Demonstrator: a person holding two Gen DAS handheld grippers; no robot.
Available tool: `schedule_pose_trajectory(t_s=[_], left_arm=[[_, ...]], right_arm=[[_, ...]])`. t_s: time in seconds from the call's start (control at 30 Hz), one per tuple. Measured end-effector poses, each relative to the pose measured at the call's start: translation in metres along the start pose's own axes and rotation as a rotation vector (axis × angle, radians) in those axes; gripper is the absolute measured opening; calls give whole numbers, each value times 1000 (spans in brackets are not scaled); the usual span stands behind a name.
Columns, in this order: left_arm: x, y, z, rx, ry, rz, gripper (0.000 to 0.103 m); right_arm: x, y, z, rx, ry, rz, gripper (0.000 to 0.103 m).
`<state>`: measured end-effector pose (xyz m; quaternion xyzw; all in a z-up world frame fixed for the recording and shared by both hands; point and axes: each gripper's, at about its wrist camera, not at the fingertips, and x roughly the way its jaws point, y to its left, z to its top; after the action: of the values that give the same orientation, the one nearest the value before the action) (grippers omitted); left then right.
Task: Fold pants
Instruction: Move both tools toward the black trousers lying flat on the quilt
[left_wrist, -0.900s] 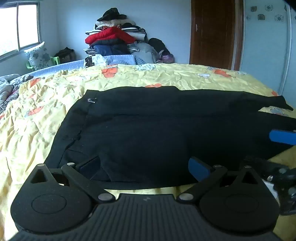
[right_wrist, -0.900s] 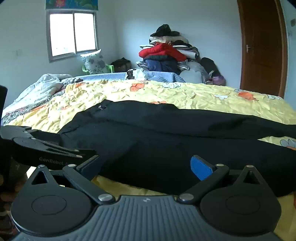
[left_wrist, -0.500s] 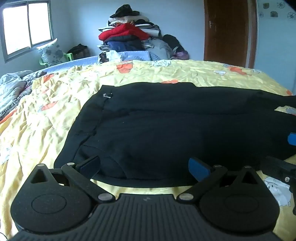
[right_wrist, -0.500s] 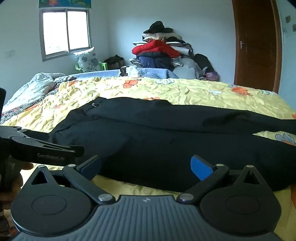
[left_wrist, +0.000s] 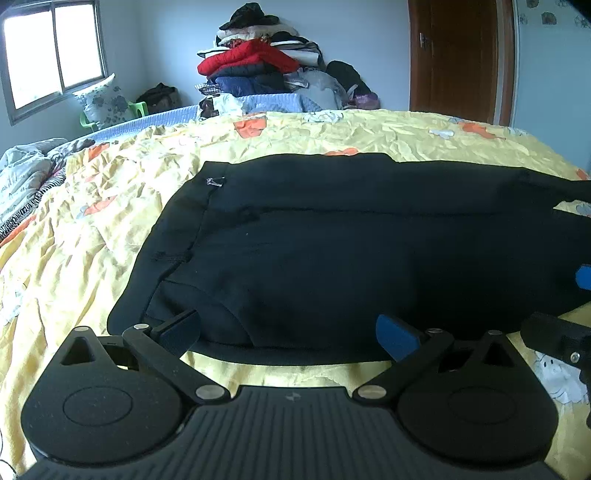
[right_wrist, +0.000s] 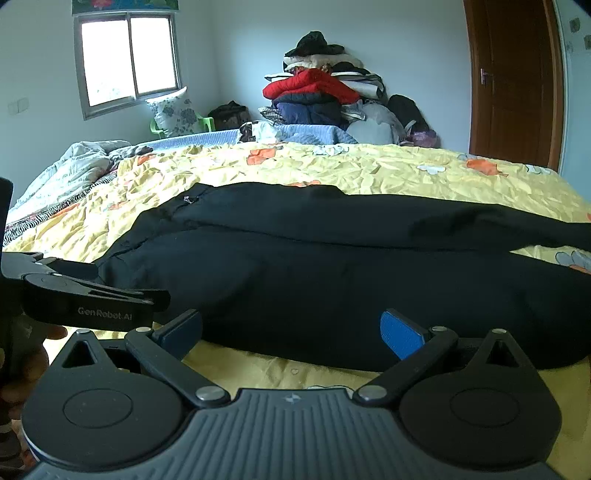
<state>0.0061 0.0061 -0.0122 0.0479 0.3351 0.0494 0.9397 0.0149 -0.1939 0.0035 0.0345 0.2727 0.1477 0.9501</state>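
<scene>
Black pants (left_wrist: 332, 251) lie flat across the yellow bedspread (left_wrist: 92, 236), waistband to the left and legs running off to the right. My left gripper (left_wrist: 288, 332) hovers open at the near edge by the waist, its blue pads (left_wrist: 395, 334) wide apart with nothing between them. In the right wrist view the pants (right_wrist: 332, 280) stretch across the middle, and my right gripper (right_wrist: 291, 330) stands open over the near hem of the upper leg, holding nothing. The left gripper's body (right_wrist: 92, 295) shows at the left edge there, with a hand under it.
A pile of clothes (left_wrist: 258, 62) with a red jacket sits at the far wall. A window (right_wrist: 127, 61) is at the back left, a brown door (right_wrist: 513, 85) at the right. A crumpled quilt (right_wrist: 70, 173) lies at the bed's left side.
Both views have shifted left along the pants toward the waistband. The right gripper's tip has slid toward the right edge of the left wrist view. Both grippers stay open.
</scene>
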Motion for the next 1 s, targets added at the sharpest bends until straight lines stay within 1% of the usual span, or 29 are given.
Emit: schedule_pose_trajectory(t_s=[0.6, 1.0], left_arm=[[4, 2, -3, 8, 18, 11, 102], [9, -2, -2, 20, 32, 31, 103]], right_arm=[[5, 0, -3, -7, 33, -1, 103], [9, 1, -5, -6, 54, 5, 103]])
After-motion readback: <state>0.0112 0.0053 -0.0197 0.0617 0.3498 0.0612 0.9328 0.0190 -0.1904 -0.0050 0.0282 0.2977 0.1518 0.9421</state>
